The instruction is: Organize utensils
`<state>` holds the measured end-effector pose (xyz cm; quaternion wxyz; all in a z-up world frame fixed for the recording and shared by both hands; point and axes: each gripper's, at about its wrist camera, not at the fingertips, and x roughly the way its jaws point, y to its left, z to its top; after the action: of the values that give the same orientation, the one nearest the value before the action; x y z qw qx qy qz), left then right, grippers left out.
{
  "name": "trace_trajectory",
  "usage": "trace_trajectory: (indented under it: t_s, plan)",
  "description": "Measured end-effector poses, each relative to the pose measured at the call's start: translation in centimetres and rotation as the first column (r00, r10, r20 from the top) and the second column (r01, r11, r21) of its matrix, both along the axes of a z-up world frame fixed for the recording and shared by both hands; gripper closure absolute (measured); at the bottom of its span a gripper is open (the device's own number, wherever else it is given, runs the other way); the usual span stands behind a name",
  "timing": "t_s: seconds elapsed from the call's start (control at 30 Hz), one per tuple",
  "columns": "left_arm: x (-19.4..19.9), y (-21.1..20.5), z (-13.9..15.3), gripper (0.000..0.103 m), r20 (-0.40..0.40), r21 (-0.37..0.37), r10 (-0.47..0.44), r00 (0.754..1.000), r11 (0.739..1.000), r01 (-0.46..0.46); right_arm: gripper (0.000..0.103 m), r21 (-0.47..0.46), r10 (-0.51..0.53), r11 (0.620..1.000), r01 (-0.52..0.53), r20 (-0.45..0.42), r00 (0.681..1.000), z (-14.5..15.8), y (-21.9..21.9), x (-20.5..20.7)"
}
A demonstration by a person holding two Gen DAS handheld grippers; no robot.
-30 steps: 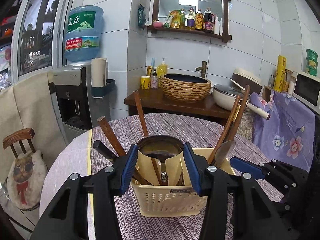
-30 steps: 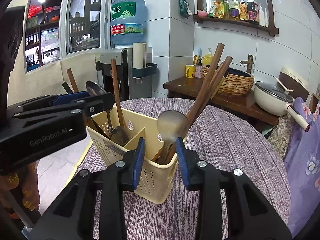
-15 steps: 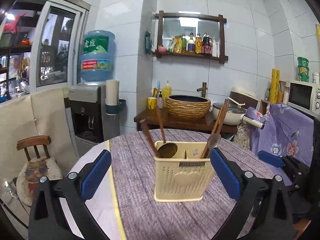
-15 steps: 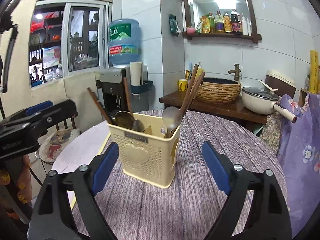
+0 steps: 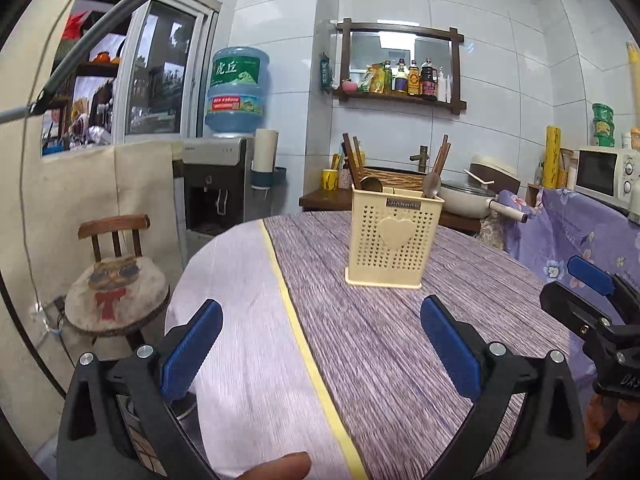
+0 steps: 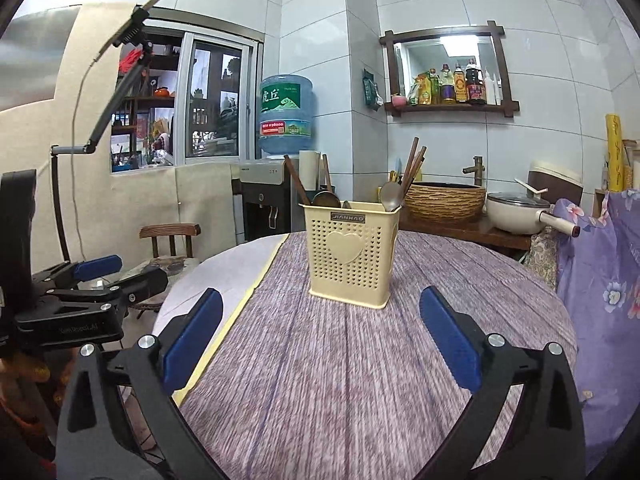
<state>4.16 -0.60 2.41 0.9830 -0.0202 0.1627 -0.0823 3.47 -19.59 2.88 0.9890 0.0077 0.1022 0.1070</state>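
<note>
The left gripper (image 5: 320, 354) stands wide open and empty; the right gripper (image 6: 320, 342), also empty, is still opening. The caddy (image 5: 394, 236) stands on the table (image 5: 400, 340) well ahead of both jaws; its utensils' (image 6: 390, 196) lower halves are hidden inside

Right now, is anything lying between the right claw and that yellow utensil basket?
No. In the right wrist view, only bare purple tablecloth lies between the right claw and the utensil basket.

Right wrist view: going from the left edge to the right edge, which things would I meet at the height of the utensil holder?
Left gripper → wooden chair → cream utensil holder → woven basin → white pan → purple floral cloth.
</note>
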Motion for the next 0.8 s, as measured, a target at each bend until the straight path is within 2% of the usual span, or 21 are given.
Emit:
trace_trajectory:
  t_s: [0.2, 0.53, 0.8]
  plan:
    - [-1.4, 0.4, 0.3, 0.005, 0.007, 0.02, 0.019, 1.0, 1.0, -0.019, 0.006, 0.001, -0.013, 1.0, 0.013, 0.013, 1.0, 0.3, -0.2, -2.5]
    - [-2.1, 0.2, 0.4, 0.005, 0.019, 0.017, -0.009, 1.0, 1.0, 0.009, 0.006, 0.039, -0.02, 0.999, 0.019, 0.009, 1.0, 0.7, -1.5, -2.6]
    - [-2.3, 0.0, 0.4, 0.005, 0.017, 0.025, -0.016, 1.0, 1.0, 0.016, 0.006, 0.027, -0.026, 0.999, 0.026, 0.009, 1.0, 0.6, -1.3, -2.6]
